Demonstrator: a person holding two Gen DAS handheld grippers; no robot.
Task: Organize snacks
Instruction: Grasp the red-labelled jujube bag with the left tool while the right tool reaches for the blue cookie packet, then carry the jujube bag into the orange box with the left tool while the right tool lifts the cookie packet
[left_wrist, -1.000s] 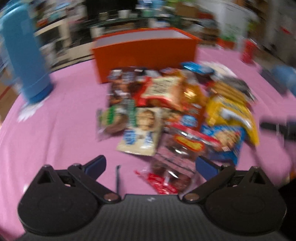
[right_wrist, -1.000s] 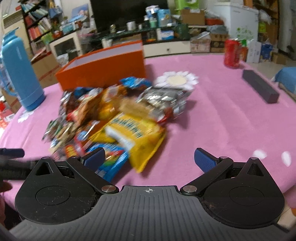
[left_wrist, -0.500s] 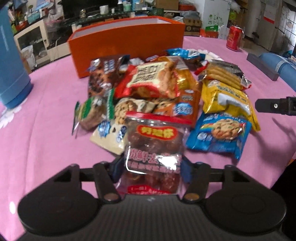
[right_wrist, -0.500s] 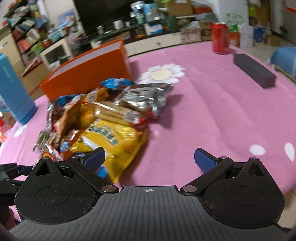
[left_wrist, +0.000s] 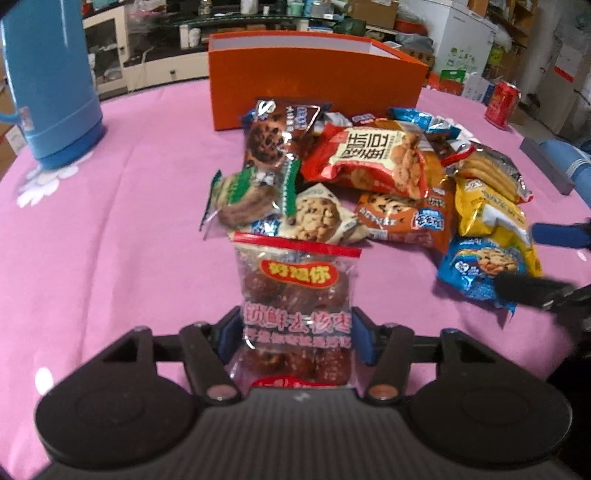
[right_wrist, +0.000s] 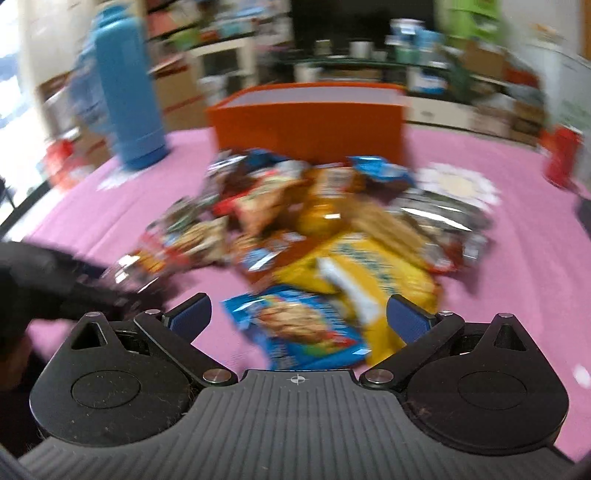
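On a desk (left_wrist: 110, 229) draped in pink cloth, the left gripper (left_wrist: 295, 332) pinches a clear bag of red dates (left_wrist: 297, 295), its blue pads pressed against both sides of the bag after its jaws have just been closing. The bag stands upright on the near side of a heap of snack packets (left_wrist: 369, 184), which lies just in front of the open orange box (left_wrist: 314, 81). Within the heap, a red packet (left_wrist: 369, 158) sits nearest the box beside a brown cookie packet (left_wrist: 277, 136), with a yellow packet (left_wrist: 491, 218) to the right and a blue cookie packet (left_wrist: 480, 269) at the heap's near right corner. The right gripper (right_wrist: 299, 321) hangs over that blue cookie packet (right_wrist: 295, 325), its jaws spread wide, having just begun to close, with the packet lying between them and neither pad on it; its view is blurred. A tall blue flask (left_wrist: 51, 81) stands to the left of the box, and a red can (left_wrist: 502, 103) stands well off to the box's right
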